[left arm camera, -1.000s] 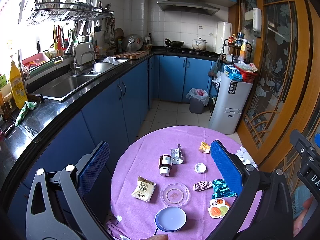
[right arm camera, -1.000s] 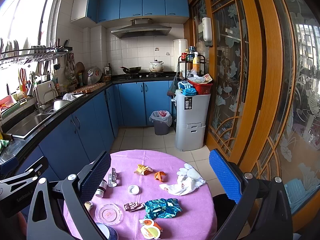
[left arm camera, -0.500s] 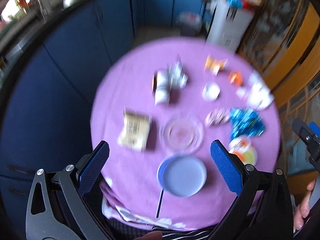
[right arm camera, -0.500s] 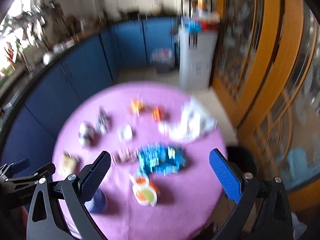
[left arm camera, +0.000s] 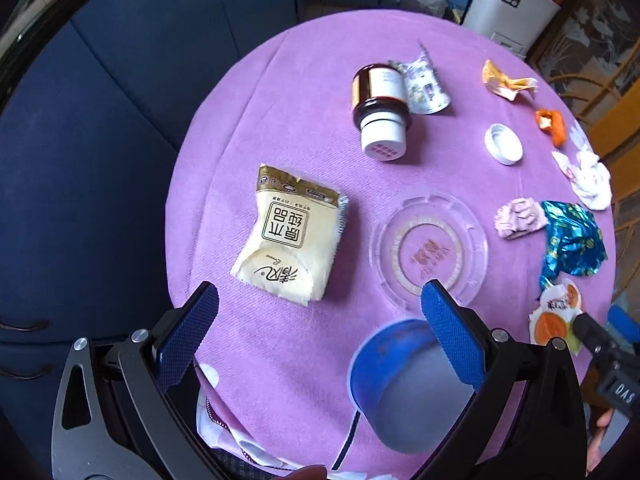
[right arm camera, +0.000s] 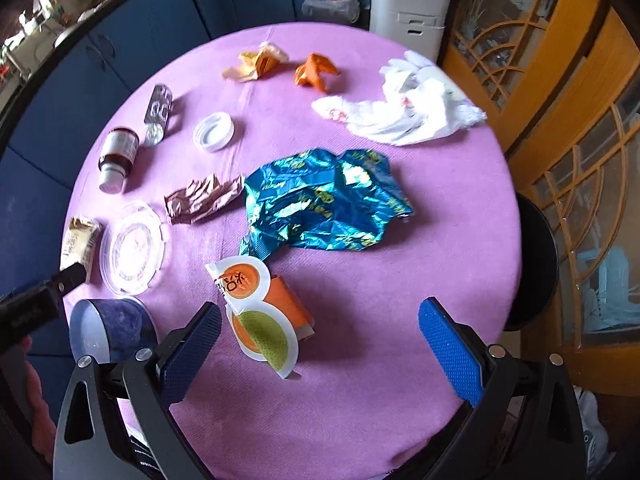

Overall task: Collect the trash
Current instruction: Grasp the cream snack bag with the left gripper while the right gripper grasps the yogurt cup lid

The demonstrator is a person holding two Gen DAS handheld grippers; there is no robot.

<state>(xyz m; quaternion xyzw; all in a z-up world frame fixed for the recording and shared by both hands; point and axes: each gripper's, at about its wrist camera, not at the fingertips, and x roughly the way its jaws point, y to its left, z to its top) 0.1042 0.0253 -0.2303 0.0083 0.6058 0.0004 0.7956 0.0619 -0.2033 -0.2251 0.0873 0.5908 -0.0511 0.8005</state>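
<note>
— While both hover over the desk (right arm camera: 400,264), what do your hand-held grippers hold?
— Nothing; my left hand-held gripper (left arm camera: 320,320) and right hand-held gripper (right arm camera: 320,332) gape wide. Blue foil wrapper (right arm camera: 320,200) lies mid-desk, beside the brown wrapper (right arm camera: 202,198).

Bare purple cloth (right arm camera: 400,280) ahead of right tongs (right arm camera: 320,344); blue cup (left arm camera: 400,384) crowds left tongs (left arm camera: 316,320).

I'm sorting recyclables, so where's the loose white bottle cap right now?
The white bottle cap lies open side up on the purple tablecloth, right of the brown pill bottle and blister pack, beyond the blue foil wrapper.
</note>
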